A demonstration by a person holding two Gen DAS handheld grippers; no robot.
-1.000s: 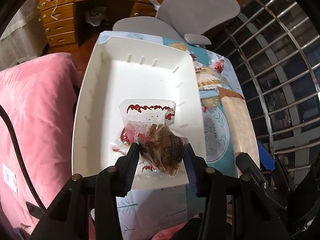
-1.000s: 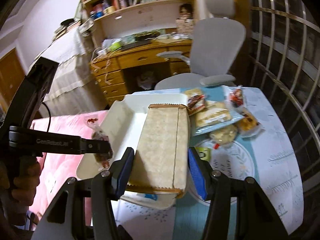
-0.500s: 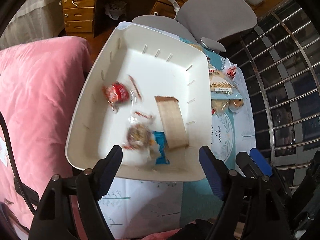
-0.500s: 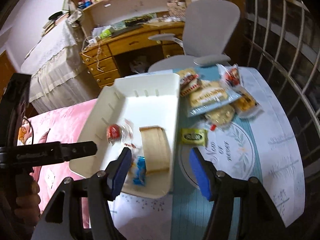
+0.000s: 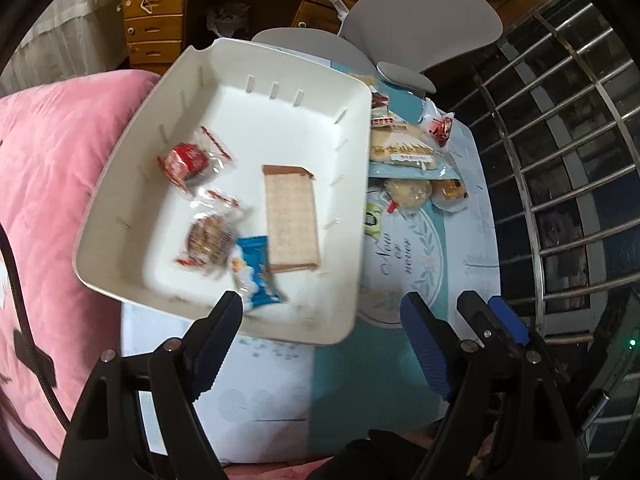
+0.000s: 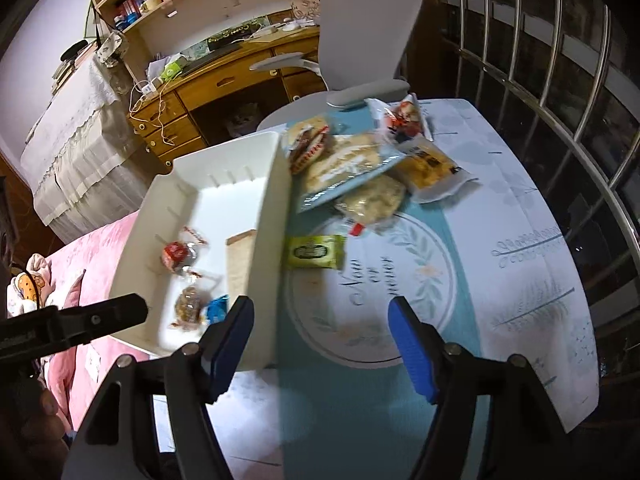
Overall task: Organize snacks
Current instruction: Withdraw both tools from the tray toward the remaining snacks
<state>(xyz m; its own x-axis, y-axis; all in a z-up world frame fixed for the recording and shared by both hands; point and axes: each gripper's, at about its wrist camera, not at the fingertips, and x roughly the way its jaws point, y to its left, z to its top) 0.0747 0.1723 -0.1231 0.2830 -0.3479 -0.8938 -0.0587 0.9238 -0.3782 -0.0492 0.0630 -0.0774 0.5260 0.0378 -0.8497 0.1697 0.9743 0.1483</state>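
A printed tablecloth (image 6: 520, 208) with looping script too blurred to read covers the table. The white tray (image 5: 280, 80) holds four snacks beyond both grippers. The left gripper (image 5: 320, 344) and right gripper (image 6: 320, 344) have just been opening; both stand wide and empty.
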